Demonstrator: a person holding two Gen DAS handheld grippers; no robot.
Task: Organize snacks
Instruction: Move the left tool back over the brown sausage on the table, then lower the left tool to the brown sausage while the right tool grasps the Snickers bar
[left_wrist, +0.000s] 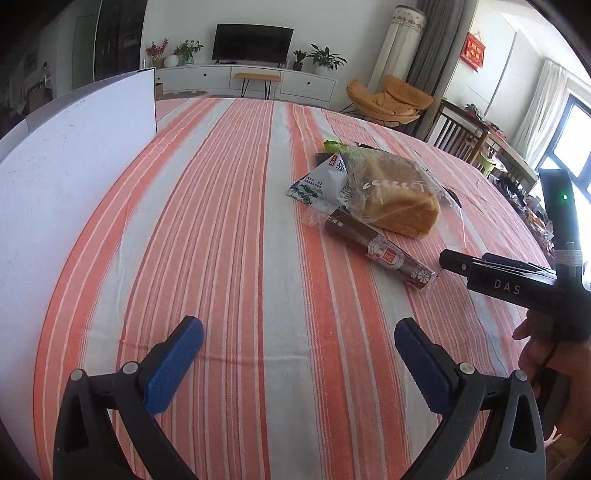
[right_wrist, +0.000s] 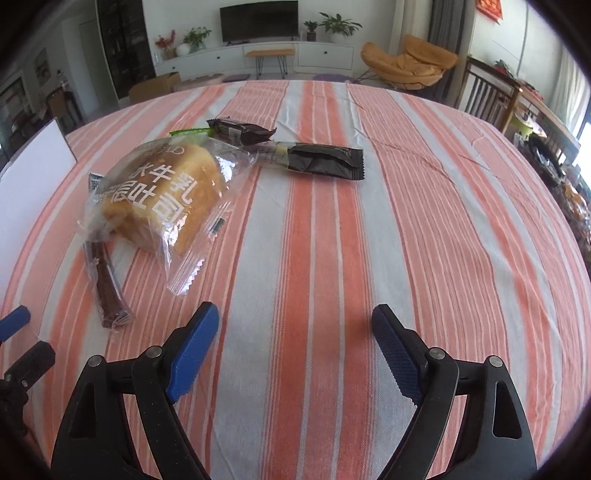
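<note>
both jaws gape empty; bagged bread (right_wrist: 162, 195) lies beyond, left of right gripper (right_wrist: 295, 341).

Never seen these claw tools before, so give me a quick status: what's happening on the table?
Left gripper open, empty. Right gripper open, empty. Bagged bread on snack pile, untouched. Nothing in the way.
</note>
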